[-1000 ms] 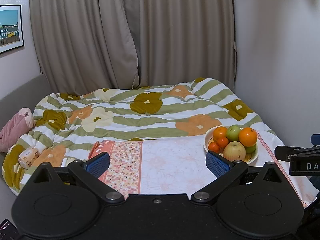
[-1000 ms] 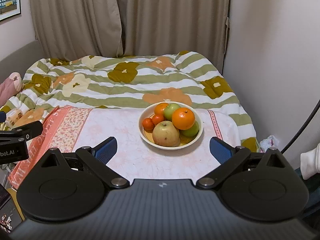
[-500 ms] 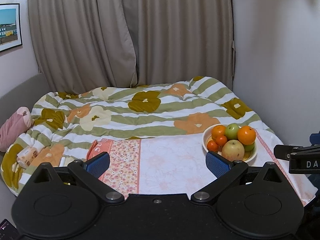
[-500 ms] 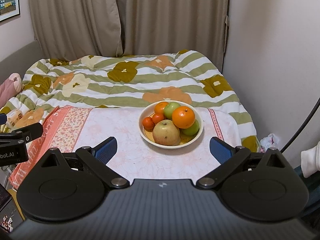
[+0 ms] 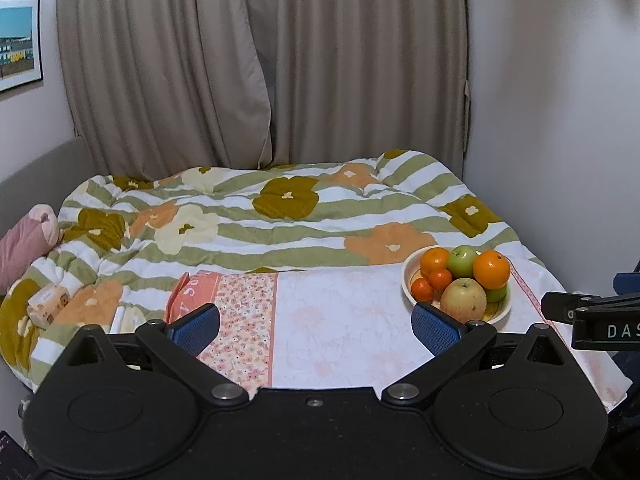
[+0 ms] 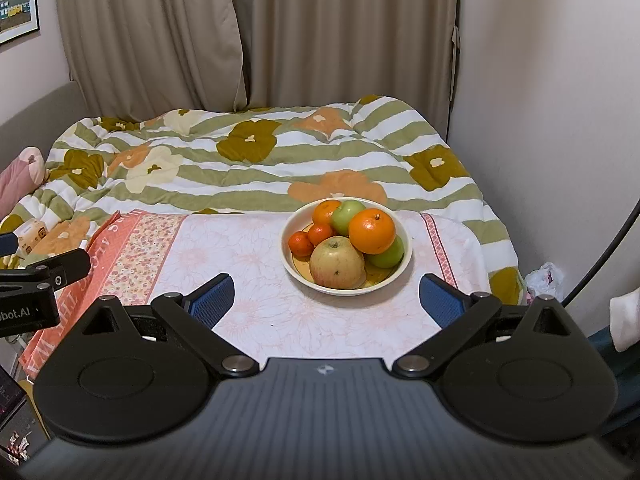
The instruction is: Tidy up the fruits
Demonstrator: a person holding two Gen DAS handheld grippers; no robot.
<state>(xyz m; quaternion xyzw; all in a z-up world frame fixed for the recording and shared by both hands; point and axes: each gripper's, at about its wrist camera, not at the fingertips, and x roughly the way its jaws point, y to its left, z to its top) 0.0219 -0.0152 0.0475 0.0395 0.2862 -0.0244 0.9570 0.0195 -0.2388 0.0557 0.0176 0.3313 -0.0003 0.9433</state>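
Note:
A cream bowl [image 6: 396,268] of fruit stands on a pink floral tablecloth [image 6: 248,264]. It holds a yellow-red apple [image 6: 337,263], a large orange [image 6: 371,231], a green apple [image 6: 347,216], another green apple [image 6: 389,254], an orange at the back [image 6: 325,211] and two small tangerines [image 6: 301,243]. My right gripper [image 6: 326,300] is open and empty, just in front of the bowl. My left gripper [image 5: 316,324] is open and empty, left of the bowl [image 5: 408,286], over the cloth [image 5: 340,320].
A bed with a striped flowered quilt [image 6: 248,160] lies behind the table. A pink plush [image 5: 24,240] and a small tissue pack [image 5: 50,304] lie at its left. A wall [image 6: 540,120] stands close on the right, curtains [image 6: 260,32] behind.
The left wrist view has tilted up a little, so the bowl and bed sit slightly lower in it. The right gripper has barely moved. Both stay open.

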